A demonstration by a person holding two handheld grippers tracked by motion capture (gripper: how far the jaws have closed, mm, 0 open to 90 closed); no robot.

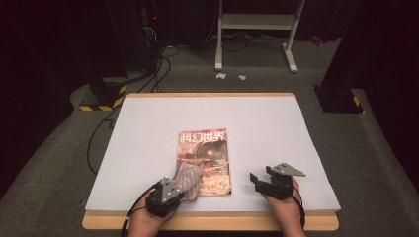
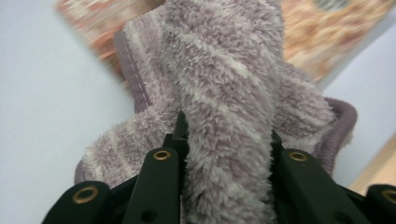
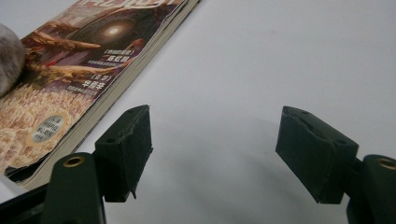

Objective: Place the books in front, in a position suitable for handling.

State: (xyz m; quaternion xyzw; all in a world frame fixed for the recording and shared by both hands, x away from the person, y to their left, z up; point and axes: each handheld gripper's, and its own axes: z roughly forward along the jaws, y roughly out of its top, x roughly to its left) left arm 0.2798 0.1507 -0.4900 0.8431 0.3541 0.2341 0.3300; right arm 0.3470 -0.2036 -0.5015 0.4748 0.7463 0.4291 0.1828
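A magazine with an orange and brown cover lies flat on the white table sheet, near the front middle. A fluffy grey striped cloth rests on the magazine's near left corner. My left gripper is shut on that cloth; a thick fold of it bulges between the two black jaws. My right gripper stands open over bare sheet to the right of the magazine, nothing between its pads.
The wooden table edge runs along the front, just under both hands. Beyond the far edge are a white metal stand, cables on the grey floor and black bases with yellow striped tape.
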